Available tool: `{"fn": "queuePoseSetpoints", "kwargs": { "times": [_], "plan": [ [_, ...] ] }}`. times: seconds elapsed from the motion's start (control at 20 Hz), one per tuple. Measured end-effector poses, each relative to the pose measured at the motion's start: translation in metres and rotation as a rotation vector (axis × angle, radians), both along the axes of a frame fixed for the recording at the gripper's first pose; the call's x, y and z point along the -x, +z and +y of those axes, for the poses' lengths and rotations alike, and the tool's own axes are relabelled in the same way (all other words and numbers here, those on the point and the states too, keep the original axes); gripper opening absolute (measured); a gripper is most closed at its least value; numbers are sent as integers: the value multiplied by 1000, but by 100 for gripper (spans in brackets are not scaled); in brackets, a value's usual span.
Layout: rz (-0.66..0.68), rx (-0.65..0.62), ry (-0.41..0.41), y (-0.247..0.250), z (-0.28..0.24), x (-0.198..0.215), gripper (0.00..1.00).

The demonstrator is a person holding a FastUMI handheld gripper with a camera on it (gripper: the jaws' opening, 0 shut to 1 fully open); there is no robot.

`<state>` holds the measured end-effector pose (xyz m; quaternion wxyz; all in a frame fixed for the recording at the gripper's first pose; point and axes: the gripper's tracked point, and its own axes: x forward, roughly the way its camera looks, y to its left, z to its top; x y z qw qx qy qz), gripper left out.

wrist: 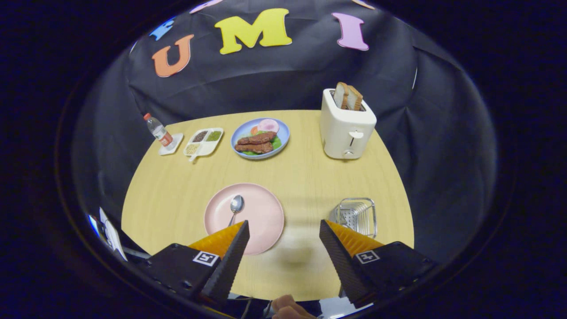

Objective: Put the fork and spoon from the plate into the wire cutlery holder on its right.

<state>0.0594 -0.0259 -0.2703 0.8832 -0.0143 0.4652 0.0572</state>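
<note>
A pink plate (261, 212) lies on the round wooden table just ahead of my left finger. A metal spoon (235, 208) rests on it, bowl away from me, its handle running down behind my left fingertip (241, 230). The wire cutlery holder (356, 215) stands to the plate's right, just beyond my right finger; a fork inside it I cannot make out. My gripper (284, 228) hovers above the table's near edge, open wide, with nothing between its fingers.
At the back of the table stand a white toaster (346, 128) with bread slices, a blue plate of food (260, 138), a divided white dish (203, 141) and a small water bottle (158, 130) on a coaster. A hand (290, 308) shows below the gripper.
</note>
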Motion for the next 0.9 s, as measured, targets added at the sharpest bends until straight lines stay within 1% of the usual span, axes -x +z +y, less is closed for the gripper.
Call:
{"fn": "queuePoseSetpoints", "kwargs": {
  "times": [0.1, 0.3, 0.45, 0.55, 0.7, 0.75, 0.9],
  "plan": [
    [-21, -3, 10, -13, 18, 6, 95],
    [-49, -3, -9, -41, 53, 11, 96],
    [-12, -18, 18, -68, 83, 22, 96],
    [-2, 8, 30, -84, 95, 25, 96],
    [15, 23, -6, -107, 107, 23, 94],
    [33, 10, -23, -115, 113, 24, 92],
    [51, -3, -58, -133, 126, 18, 76]
  ]
}}
